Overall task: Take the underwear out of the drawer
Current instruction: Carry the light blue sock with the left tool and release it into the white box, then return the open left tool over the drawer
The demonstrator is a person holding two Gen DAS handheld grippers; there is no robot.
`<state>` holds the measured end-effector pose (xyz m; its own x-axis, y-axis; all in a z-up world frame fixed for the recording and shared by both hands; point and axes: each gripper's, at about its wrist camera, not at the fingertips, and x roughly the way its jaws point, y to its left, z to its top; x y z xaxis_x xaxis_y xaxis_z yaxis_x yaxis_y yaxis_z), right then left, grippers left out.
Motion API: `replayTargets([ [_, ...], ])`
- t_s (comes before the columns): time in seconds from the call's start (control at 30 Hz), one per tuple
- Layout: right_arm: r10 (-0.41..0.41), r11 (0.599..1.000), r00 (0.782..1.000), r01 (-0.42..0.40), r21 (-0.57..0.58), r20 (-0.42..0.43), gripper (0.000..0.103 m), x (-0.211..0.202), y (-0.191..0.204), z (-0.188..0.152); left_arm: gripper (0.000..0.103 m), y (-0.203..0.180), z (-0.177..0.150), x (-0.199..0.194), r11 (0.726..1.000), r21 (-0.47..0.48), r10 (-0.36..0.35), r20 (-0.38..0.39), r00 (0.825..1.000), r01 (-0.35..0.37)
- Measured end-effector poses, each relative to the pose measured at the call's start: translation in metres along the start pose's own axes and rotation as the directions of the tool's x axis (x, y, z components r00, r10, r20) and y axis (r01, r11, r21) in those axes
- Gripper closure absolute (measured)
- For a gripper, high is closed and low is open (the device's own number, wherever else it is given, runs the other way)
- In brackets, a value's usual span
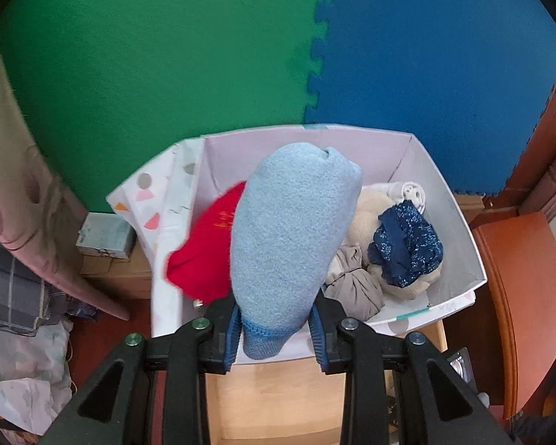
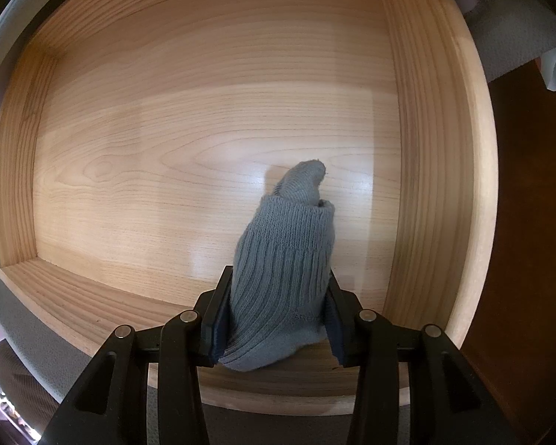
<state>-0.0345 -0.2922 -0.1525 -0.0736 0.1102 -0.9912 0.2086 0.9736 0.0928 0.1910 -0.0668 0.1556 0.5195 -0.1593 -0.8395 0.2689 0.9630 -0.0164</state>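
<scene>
My left gripper (image 1: 274, 330) is shut on a light blue rolled sock (image 1: 289, 230) and holds it above a white fabric bin (image 1: 459, 230). In the bin lie a red garment (image 1: 204, 248), a dark blue speckled piece (image 1: 407, 248), a cream bundle (image 1: 370, 211) and a grey-beige piece (image 1: 356, 282). My right gripper (image 2: 274, 322) is shut on a grey ribbed sock (image 2: 285, 259) and holds it over the wooden drawer (image 2: 166, 141), whose bottom shows nothing else.
Green (image 1: 148, 74) and blue (image 1: 444, 55) foam mats cover the floor behind the bin. A small box (image 1: 105, 235) sits left of the bin, with bedding (image 1: 18, 296) at far left. A reddish wooden chair seat (image 1: 526, 296) stands right.
</scene>
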Motion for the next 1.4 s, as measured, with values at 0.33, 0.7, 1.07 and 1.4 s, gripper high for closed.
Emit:
replayTargets([
  [0.33, -0.007, 1.0, 1.0, 0.007, 0.002, -0.001, 0.062, 0.001, 0.0, 0.0, 0.072, -0.019, 0.003, 0.053, 1.0, -0.003, -0.017, -0.067, 0.998, 0.017],
  [0.7, -0.014, 1.0, 1.0, 0.014, -0.001, -0.003, 0.062, -0.005, 0.003, 0.001, 0.067, -0.026, -0.004, 0.06, 1.0, -0.006, 0.007, -0.077, 0.997, -0.007],
  [1.07, -0.028, 1.0, 1.0, 0.028, -0.002, -0.002, 0.061, -0.008, 0.012, 0.003, 0.053, -0.026, -0.009, 0.031, 1.0, 0.016, -0.014, -0.038, 0.999, 0.015],
  [1.4, -0.045, 0.999, 0.999, 0.045, -0.009, -0.001, 0.061, -0.012, 0.025, 0.0, 0.052, -0.012, -0.042, -0.031, 0.999, 0.038, -0.009, 0.067, 0.998, 0.007],
])
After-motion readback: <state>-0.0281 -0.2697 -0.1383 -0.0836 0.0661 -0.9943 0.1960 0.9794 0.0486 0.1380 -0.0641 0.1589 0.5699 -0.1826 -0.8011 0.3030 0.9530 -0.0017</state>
